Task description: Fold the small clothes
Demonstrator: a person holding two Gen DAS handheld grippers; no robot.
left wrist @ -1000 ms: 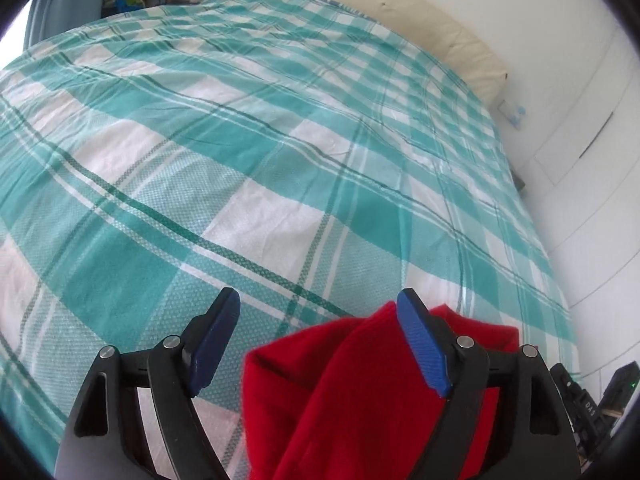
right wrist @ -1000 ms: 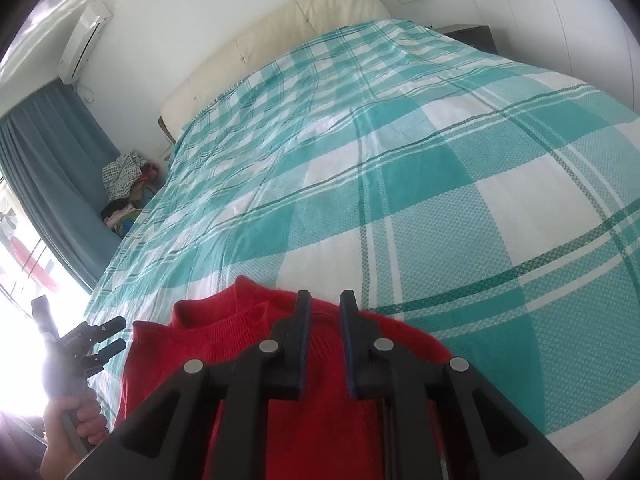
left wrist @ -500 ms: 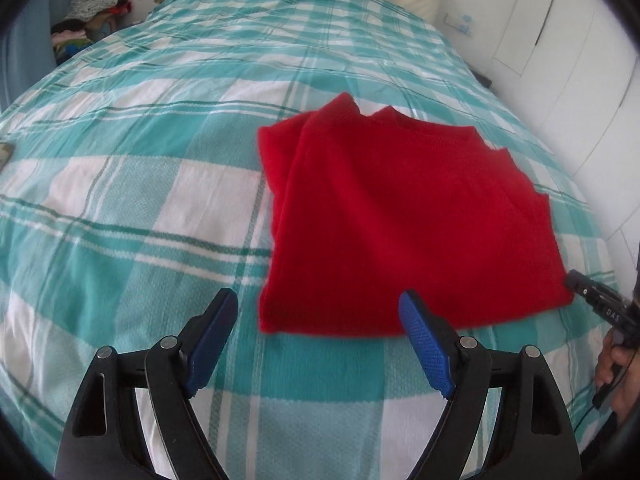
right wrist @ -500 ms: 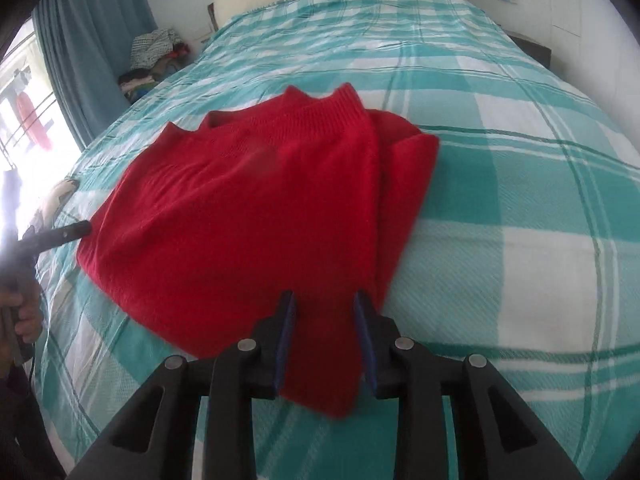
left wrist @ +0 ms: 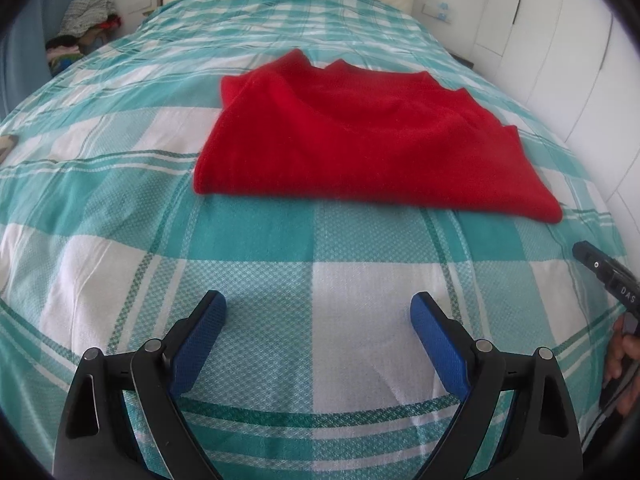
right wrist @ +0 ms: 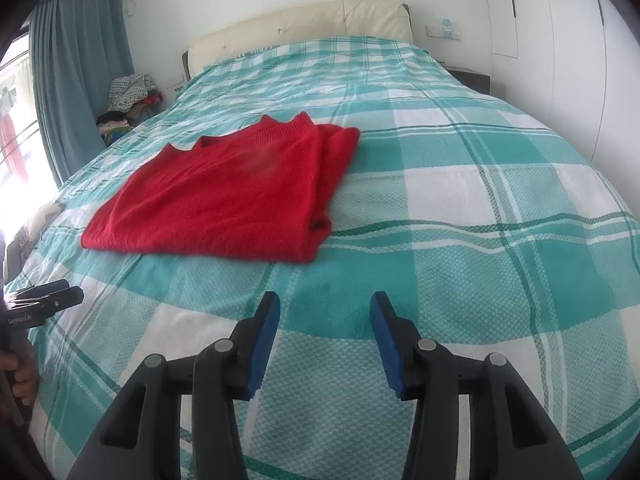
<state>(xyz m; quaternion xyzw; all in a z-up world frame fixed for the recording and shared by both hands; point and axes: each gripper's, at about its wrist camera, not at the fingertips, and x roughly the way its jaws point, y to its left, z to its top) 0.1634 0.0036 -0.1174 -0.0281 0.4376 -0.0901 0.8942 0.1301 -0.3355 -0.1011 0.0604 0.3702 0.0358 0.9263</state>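
Note:
A folded red knit sweater lies flat on the teal-and-white checked bedspread, its collar toward the headboard. My left gripper hovers over bare bedspread well short of the sweater's near edge, its jaws opening wide with nothing between them. In the right wrist view the same sweater lies ahead and to the left. My right gripper is also back from it, jaws opening, nothing between the blue pads. Each view shows the other gripper at its edge, held in a hand.
A cream headboard closes the far end of the bed. A pile of clothes sits beside the bed at the far left, by a blue curtain. White wardrobe doors run along the right side.
Both grippers let go of the red sweater and drew back toward the foot of the bed. The right jaws went from shut to apart; the sweater now lies folded ahead.

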